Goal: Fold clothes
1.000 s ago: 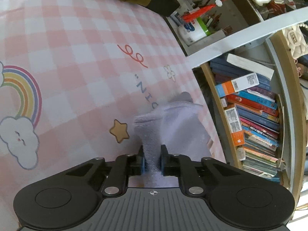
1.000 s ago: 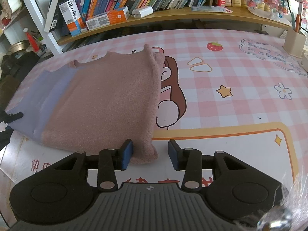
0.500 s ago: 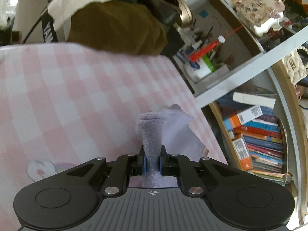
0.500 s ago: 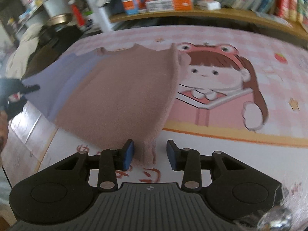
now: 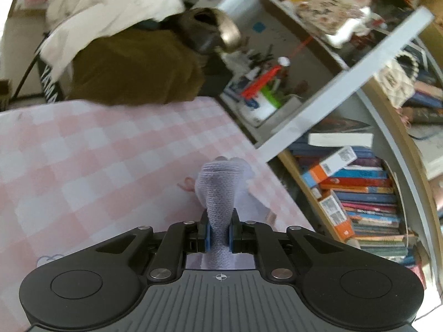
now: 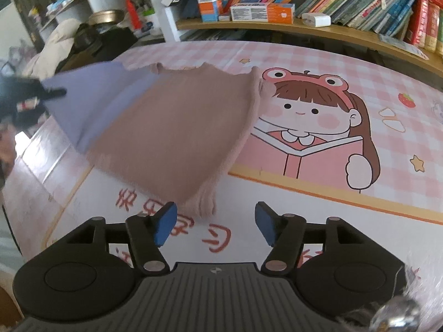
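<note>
A knitted garment (image 6: 171, 127), dusty pink with a lavender part (image 6: 91, 105) at its left, lies on the pink checked cartoon tablecloth (image 6: 318, 63). My left gripper (image 5: 218, 232) is shut on a bunched lavender piece of it (image 5: 218, 193), lifted off the cloth; that gripper shows dark and blurred at the left edge (image 6: 30, 99) of the right wrist view. My right gripper (image 6: 213, 225) has its jaws opening. The garment's near pink corner (image 6: 202, 204) lies just ahead of the fingertips, free of the pads.
Bookshelves (image 6: 318, 2) full of books run along the far side of the table. A heap of brown and white clothing (image 5: 124, 55) sits past the table's corner beside a white shelf with bottles (image 5: 263, 88). The table edge (image 6: 27, 171) drops off at left.
My right gripper spread its jaws and let go of the pink corner, which now lies flat. My left gripper rose with the lavender piece and its view tilted up toward the shelves.
</note>
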Available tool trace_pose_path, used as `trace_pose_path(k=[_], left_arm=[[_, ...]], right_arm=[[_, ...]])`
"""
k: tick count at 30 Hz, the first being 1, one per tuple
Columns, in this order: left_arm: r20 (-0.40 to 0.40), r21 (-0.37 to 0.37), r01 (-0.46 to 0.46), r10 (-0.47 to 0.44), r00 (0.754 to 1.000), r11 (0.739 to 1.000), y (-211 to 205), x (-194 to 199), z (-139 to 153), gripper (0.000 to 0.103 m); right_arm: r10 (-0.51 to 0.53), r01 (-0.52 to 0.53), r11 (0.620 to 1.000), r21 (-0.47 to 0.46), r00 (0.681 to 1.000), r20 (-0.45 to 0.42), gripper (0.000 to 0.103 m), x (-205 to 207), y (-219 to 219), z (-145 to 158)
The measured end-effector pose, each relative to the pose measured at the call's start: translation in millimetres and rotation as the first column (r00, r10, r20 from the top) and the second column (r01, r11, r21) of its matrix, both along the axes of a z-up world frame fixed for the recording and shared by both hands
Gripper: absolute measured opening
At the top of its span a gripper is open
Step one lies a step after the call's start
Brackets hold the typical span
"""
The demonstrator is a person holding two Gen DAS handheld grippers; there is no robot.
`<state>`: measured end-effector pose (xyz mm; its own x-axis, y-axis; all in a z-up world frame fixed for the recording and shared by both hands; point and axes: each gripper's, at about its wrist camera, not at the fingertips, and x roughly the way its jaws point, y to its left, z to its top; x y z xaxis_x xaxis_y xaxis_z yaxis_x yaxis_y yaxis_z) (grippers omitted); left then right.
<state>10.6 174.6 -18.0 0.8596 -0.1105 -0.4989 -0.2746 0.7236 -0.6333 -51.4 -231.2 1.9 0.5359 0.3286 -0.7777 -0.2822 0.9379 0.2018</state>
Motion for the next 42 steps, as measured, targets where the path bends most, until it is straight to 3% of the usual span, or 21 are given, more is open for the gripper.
trace_pose_path(k=[2,3,6,11,18,21,23,26,28,29,31,36,39,42], left_arm=[[0.024,0.031,0.028,-0.029,0.999,0.999,-10,-1,10,0.009],[0.035,0.050,0.044,-0.045,0.998,0.998,-15,-1,15,0.009],[0.069,0.114,0.094,-0.103,0.992,0.989,-35,-4,31,0.009],[0.102,0.231,0.177,-0.205,0.973,0.957,-71,-10,55,0.009],[0.113,0.368,0.297,-0.359,0.926,0.881,-136,-23,78,0.010],[0.073,0.427,0.389,-0.460,0.885,0.816,-174,-33,72,0.010],[0.019,0.467,0.469,-0.538,0.842,0.750,-204,-39,63,0.010],[-0.127,0.504,0.609,-0.645,0.754,0.613,-248,-43,34,0.015],[-0.223,0.511,0.664,-0.662,0.716,0.546,-265,-42,12,0.017],[-0.251,0.507,0.677,-0.661,0.707,0.533,-269,-42,5,0.019],[-0.266,0.484,0.688,-0.658,0.704,0.541,-269,-40,-2,0.022],[-0.259,0.448,0.702,-0.671,0.694,0.553,-269,-40,2,0.040],[-0.231,0.440,0.722,-0.710,0.665,0.534,-271,-46,11,0.050],[-0.170,0.395,0.763,-0.776,0.608,0.511,-262,-53,22,0.050]], right_arm=[[0.024,-0.024,1.000,0.011,1.000,-0.001,0.050,1,-1,-2],[0.041,-0.041,0.999,0.015,0.999,-0.006,0.036,2,-2,-3],[0.078,-0.077,0.996,0.034,0.997,-0.015,0.025,7,0,-7],[0.108,-0.107,0.992,0.062,0.994,-0.021,0.024,13,-1,-11],[0.141,-0.138,0.986,0.094,0.990,-0.020,0.024,18,-6,-13],[0.150,-0.147,0.983,0.108,0.988,-0.019,0.024,18,-8,-14],[0.156,-0.153,0.981,0.116,0.988,-0.018,0.024,18,-10,-14],[0.164,-0.161,0.979,0.127,0.986,-0.018,0.024,18,-13,-14],[0.168,-0.164,0.978,0.133,0.986,-0.018,0.025,17,-15,-14],[0.167,-0.163,0.978,0.133,0.986,-0.018,0.025,17,-17,-14],[0.163,-0.158,0.977,0.141,0.986,-0.021,0.025,16,-21,-13],[0.143,-0.138,0.979,0.151,0.989,-0.028,0.026,10,-32,-9],[0.107,-0.102,0.982,0.160,0.994,-0.028,0.029,7,-47,-5],[0.058,-0.053,0.985,0.166,0.998,-0.026,0.029,7,-61,0]])
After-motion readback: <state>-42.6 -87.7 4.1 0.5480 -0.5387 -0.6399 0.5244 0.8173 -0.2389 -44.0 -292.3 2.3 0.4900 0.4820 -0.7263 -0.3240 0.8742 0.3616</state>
